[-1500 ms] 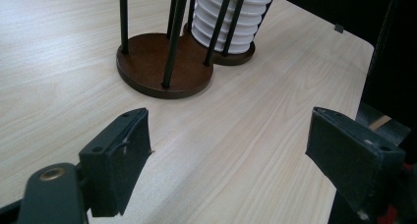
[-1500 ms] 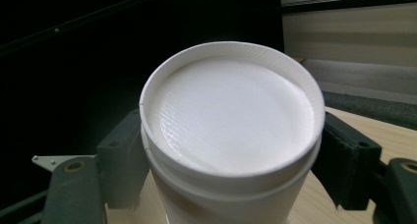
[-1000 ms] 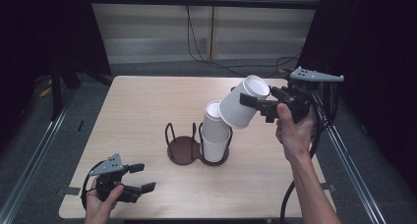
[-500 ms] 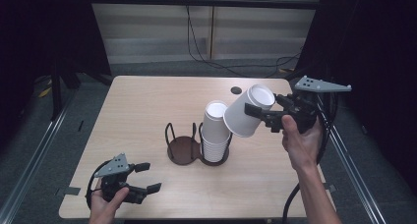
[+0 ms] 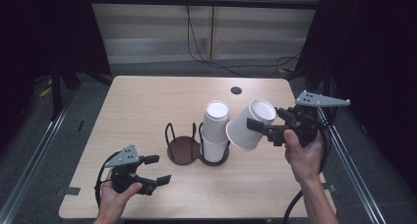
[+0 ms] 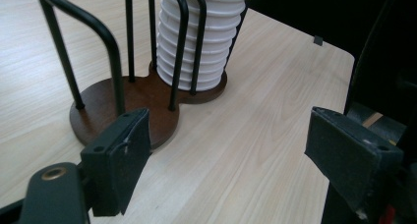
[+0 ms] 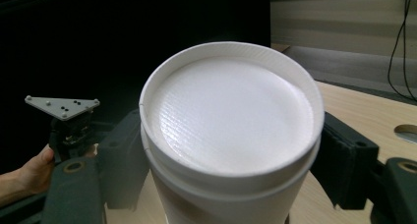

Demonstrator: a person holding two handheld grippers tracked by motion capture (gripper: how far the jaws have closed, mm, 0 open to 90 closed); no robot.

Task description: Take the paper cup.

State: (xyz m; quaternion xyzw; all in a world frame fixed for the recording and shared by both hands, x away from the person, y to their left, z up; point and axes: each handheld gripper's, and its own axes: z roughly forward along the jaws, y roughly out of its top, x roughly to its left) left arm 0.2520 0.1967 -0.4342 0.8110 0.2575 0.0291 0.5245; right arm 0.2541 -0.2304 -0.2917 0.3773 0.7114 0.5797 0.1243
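White cup (image 5: 248, 127) clamped in right tongs (image 5: 259, 129), held tilted beside the cup stack (image 5: 215, 130).

Hidden: the cup's lower body is cut off in the right gripper view, and the stack's top in the left gripper view. Pose: right hand (image 5: 302, 153) raised over the desk (image 5: 147, 101), tongs pointing at the stack, cup's flat base turned towards them. Left hand (image 5: 120, 189) low at the near desk corner, left tongs (image 5: 158, 170) apart and holding nothing, jaws just closing a little, aimed at the holder (image 5: 184, 148). No readable writing.
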